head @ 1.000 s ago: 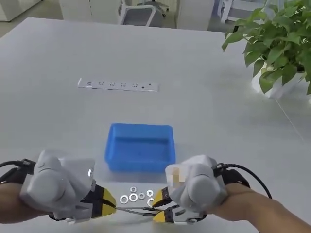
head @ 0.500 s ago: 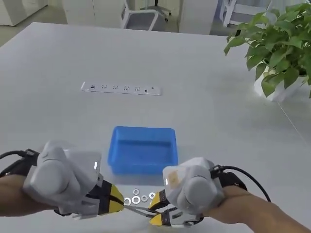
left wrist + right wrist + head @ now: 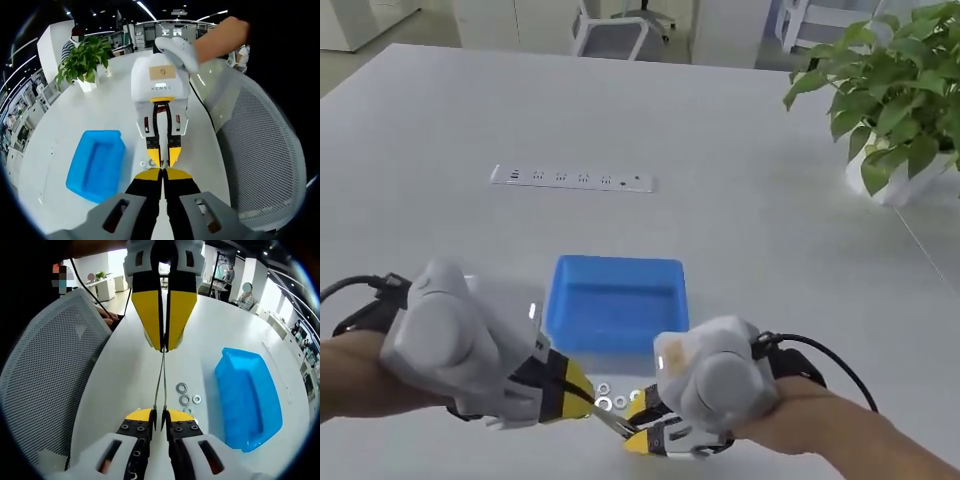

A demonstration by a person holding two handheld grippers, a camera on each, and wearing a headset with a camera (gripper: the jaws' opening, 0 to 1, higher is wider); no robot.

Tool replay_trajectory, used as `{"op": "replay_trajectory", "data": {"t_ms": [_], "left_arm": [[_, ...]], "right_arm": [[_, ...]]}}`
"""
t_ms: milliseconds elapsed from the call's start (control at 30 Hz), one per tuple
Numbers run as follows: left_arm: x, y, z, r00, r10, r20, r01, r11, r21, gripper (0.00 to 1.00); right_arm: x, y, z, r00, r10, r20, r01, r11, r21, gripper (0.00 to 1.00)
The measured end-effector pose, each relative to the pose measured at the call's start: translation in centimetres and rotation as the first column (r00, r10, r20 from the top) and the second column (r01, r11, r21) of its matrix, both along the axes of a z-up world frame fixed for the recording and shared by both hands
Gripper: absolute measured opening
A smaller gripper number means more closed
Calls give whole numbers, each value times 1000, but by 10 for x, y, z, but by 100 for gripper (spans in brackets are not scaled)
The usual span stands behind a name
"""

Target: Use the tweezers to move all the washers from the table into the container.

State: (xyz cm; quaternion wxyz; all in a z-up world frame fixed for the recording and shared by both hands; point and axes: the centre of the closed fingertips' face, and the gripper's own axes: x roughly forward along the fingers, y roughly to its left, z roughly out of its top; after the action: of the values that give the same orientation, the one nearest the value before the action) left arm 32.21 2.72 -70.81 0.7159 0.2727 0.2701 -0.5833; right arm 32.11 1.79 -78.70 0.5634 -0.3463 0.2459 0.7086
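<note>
At the near edge of the table (image 3: 770,220), the left gripper (image 3: 162,172) is closed on one end of the tweezers (image 3: 162,362). Washers (image 3: 188,401), apparently four, lie on the table just beside the tweezers, short of the blue container (image 3: 617,300). The right gripper (image 3: 160,418) is clamped on the tweezers' other end.

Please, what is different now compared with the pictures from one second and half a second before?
The left tongs moved toward the right tongs, so the gap between them is smaller. Both still grip the tweezers from opposite ends, and nothing was let go. The washers still lie on the table in front of the container, which stayed in place.
</note>
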Motion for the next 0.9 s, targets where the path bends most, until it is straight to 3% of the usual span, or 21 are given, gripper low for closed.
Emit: {"op": "replay_trajectory", "data": {"t_ms": [400,900], "left_arm": [[2,-14,17,1000,-21,23,21,1000,-23,5],[3,-23,17,999,-31,15,31,999,-38,5]], "right_arm": [[1,9,7,1000,-12,-2,12,1000,29,12],[-1,13,8,1000,-20,-12,20,999,44,12]]}}
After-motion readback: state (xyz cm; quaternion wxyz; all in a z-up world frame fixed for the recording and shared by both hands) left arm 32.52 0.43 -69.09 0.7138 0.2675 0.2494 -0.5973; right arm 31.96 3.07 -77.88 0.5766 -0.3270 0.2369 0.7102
